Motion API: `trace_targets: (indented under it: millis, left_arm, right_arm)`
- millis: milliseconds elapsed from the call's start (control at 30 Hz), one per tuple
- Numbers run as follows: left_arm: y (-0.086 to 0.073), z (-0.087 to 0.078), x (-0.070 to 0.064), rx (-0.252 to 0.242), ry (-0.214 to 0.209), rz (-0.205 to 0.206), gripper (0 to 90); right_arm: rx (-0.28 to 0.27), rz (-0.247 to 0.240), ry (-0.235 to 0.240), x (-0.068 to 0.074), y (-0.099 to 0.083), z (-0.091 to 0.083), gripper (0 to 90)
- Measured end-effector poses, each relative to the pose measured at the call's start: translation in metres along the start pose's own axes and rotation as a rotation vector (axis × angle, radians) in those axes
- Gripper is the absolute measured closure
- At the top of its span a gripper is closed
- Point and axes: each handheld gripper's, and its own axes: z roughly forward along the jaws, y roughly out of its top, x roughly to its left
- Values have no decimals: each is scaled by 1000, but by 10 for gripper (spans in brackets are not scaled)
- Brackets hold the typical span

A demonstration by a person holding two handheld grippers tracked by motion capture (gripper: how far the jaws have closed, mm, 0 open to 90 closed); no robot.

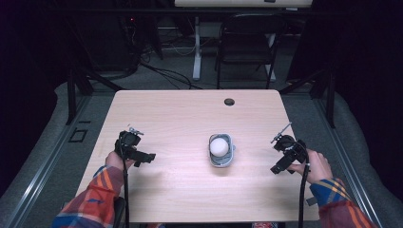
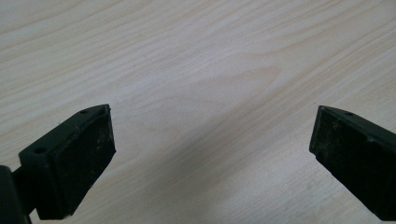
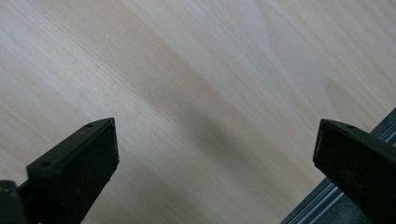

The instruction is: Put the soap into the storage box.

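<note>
on the high view i see a pale wood table with a small grey cup standing near its middle, a white ball sitting in it. my left gripper hangs over the table's left part, well apart from the cup, held by the left hand in a plaid sleeve. my right gripper is over the right part, near the table's right edge, also well apart from the cup, with the right hand behind it.

on the left gripper view the left gripper has its jaws spread wide — bare wood between them, nothing held. on the right gripper view the right gripper is spread just as wide over bare wood, nothing between the jaws, and the table's edge with a grey rail cuts across the lower right corner.

beyond the table, a dark folding chair stands on the floor, and a round hole sits near the table's far edge.
</note>
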Motion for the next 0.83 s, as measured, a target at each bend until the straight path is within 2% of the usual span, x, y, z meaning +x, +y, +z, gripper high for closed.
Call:
trace_targets:
  millis: [33, 67, 100, 133, 167, 233, 300, 333, 367, 500, 533, 567, 633, 733, 833]
  left_arm:
    - [0, 0, 0, 0, -1, 0, 1]
    - [0, 0, 0, 0, -1, 0, 1]
    - [0, 0, 0, 2, -2, 0, 1]
    - [0, 0, 0, 2, -2, 0, 1]
    - [0, 1, 0, 3, 0, 0, 1]
    - [0, 1, 0, 5, -1, 2, 1]
    - [0, 1, 1, 7, -6, 1, 1]
    - [0, 1, 0, 3, -4, -1, 1]
    - [0, 1, 0, 4, -4, 0, 0]
    - [0, 0, 0, 8, -8, 5, 1]
    - [0, 0, 0, 6, -8, 4, 0]
    - [0, 0, 0, 4, -9, 3, 1]
    - [0, 0, 1, 5, -9, 3, 0]
    - [0, 1, 1, 5, -5, 5, 1]
    - [0, 2, 0, 4, -4, 2, 1]
  right_arm:
    - [-4, 2, -4, 0, -3, 2, 0]
    - [34, -18, -7, -2, -4, 1, 0]
    - [-6, 18, -15, 2, -10, 7, 0]
    - [12, 2, -9, 1, -12, 8, 0]
    - [-42, 47, 4, 3, -16, 13, 0]
    - [21, 8, -9, 1, -17, 10, 0]
    - [6, 15, -5, 0, -20, 13, 0]
    - [-32, 41, 0, 1, -23, 17, 0]
    - [21, 19, 2, 0, -25, 19, 0]
    - [36, 21, 2, 1, -27, 27, 0]
    - [99, -30, -6, -2, -25, 24, 0]
    - [54, 12, 3, 2, -27, 29, 0]
    - [67, 8, 5, 2, -26, 29, 1]
    - [43, 19, 1, 3, -27, 33, 10]
    - [78, -14, -11, 2, -25, 31, 29]
